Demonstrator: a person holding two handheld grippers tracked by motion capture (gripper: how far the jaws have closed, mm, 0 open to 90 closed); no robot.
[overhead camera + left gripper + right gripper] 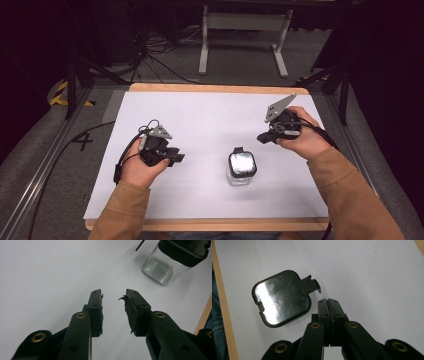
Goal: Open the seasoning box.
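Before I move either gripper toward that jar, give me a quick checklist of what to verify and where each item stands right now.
1. Left gripper open and empty: ok, a clear gap shows between its jaws.
2. Right gripper empty: ok, its jaws are pressed together on nothing.
3. Right gripper ready to grasp: not ok, it must open first.
4. Jar upright on the white table: ok, it stands between the two grippers, touching neither.
5. Lid on the jar with its tab reachable: ok, the tab sticks out near the right gripper's tips.
6. Lid latched or loose: cannot tell.
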